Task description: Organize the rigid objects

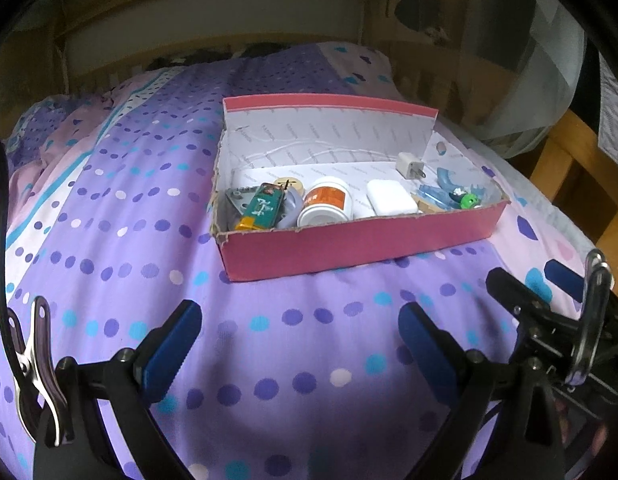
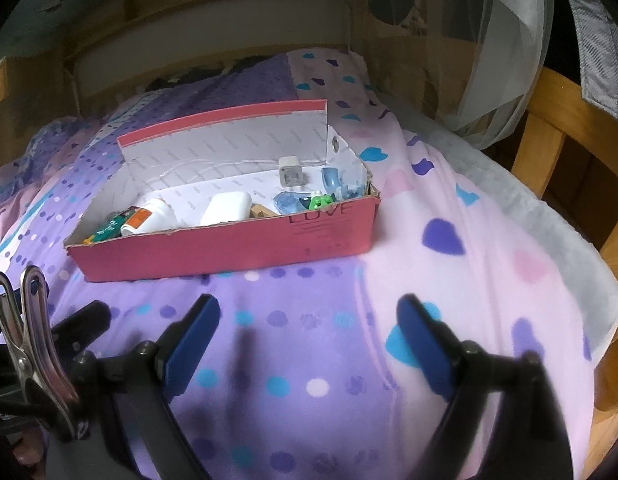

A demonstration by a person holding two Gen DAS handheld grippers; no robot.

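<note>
A pink cardboard box [image 1: 361, 244] [image 2: 229, 250] with a white lining rests on the purple dotted bedspread [image 1: 121, 208] [image 2: 469, 272]. Inside lie a white jar with an orange label [image 1: 327, 204] [image 2: 151, 218], a white case [image 1: 391, 200] [image 2: 225, 208], a white plug adapter [image 1: 409, 165] [image 2: 289, 170], a green patterned tin [image 1: 263, 208], blue plastic pieces [image 1: 441, 192] [image 2: 329, 184] and a small green toy [image 1: 469, 200] [image 2: 321, 201]. My left gripper [image 1: 301, 320] is open and empty, short of the box. My right gripper [image 2: 309, 316] is open and empty too, in front of the box's right part.
A wooden bed frame [image 1: 581, 160] [image 2: 549, 128] runs along the right and a wooden headboard [image 1: 213, 12] stands behind. A pale curtain [image 2: 497, 60] hangs at the upper right. The right gripper's frame shows at the lower right of the left wrist view.
</note>
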